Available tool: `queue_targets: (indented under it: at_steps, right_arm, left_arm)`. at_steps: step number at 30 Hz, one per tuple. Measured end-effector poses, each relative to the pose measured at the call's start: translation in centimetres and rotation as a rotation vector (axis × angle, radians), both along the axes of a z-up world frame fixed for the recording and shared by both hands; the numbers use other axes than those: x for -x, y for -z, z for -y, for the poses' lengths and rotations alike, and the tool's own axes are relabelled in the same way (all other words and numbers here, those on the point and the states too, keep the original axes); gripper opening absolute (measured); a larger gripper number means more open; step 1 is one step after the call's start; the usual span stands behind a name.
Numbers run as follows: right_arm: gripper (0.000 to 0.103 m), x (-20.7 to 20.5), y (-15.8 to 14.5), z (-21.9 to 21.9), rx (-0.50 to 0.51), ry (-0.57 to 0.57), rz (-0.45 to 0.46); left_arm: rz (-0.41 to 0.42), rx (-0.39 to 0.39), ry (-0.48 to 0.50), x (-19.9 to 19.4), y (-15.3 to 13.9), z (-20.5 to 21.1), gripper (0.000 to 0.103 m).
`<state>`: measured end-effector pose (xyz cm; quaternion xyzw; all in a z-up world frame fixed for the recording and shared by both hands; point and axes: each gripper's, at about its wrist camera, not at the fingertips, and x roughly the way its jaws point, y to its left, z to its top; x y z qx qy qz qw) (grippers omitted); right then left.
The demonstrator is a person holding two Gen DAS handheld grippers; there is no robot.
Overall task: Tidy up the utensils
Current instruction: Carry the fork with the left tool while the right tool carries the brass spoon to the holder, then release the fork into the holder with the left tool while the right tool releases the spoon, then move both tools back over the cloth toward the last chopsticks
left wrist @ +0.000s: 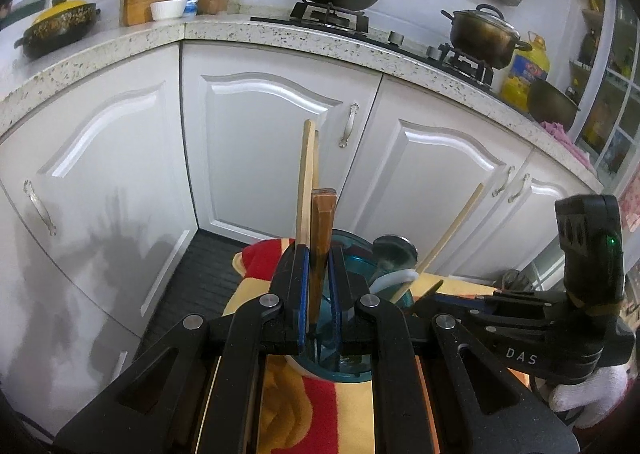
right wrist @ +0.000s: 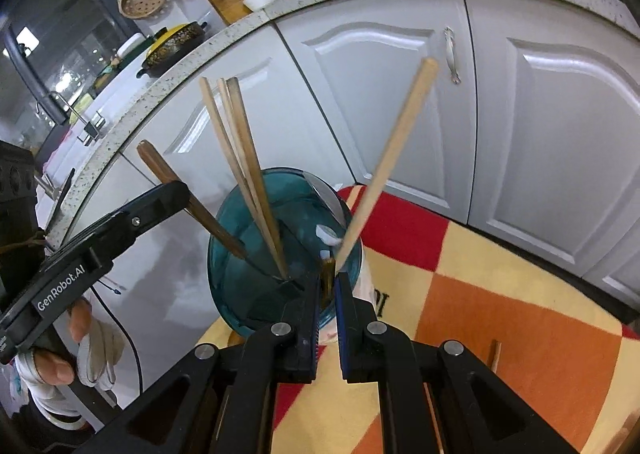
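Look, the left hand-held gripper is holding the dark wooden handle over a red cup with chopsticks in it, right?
Nearly. The cup is blue-green glass, not red; the red you see is the checked cloth beneath it. The right wrist view shows this best. The rest holds: the left hand-held gripper is shut on the dark wooden handle, and chopsticks stand in the cup.

glossy teal glass jar [right wrist: 248, 254] — matt wooden chopsticks [right wrist: 240, 158]
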<state>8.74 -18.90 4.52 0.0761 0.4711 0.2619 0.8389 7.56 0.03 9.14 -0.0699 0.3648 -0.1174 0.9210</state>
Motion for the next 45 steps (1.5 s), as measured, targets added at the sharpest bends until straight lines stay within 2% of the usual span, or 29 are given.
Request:
queue_targets:
  at_steps: [6, 15, 20, 24, 26, 36, 45]
  right_arm:
    - [0.007, 1.1, -0.4, 0.4, 0.022, 0.001, 0.015]
    - [0.008, 2.4, -0.5, 1.2, 0.016, 0.019, 0.011]
    - [0.008, 3.0, -0.6, 1.0, 0.030, 0.014, 0.019]
    - [0.012, 3.4, -0.7, 1.0, 0.037, 0.020, 0.024]
    - [0.027, 3.7, -0.9, 1.1, 0.031, 0.027, 0.028]
    - [0.028, 5.5, -1.1, 2.2, 0.057, 0.038, 0.036]
    - [0.028, 6.7, -0.2, 5.3, 0.087, 0.070, 0.008]
  left_arm:
    - [-0.017, 0.030, -0.004, 0.4, -0.1, -0.4, 0.011]
    - [-0.022, 0.031, -0.007, 1.9, -0.2, -0.4, 0.026]
    - [-0.024, 0.043, -0.013, 2.9, 0.0, -0.3, 0.038]
    - [-0.036, 0.032, -0.014, 3.4, 0.1, -0.3, 0.038]
    - [-0.037, 0.028, -0.017, 3.8, 0.1, -0.3, 0.038]
    - [-0.007, -0.009, -0.020, 6.1, -0.4, 0.1, 0.038]
    - [-0.028, -0.001, -0.005, 7.9, 0.4, 0.7, 0.038]
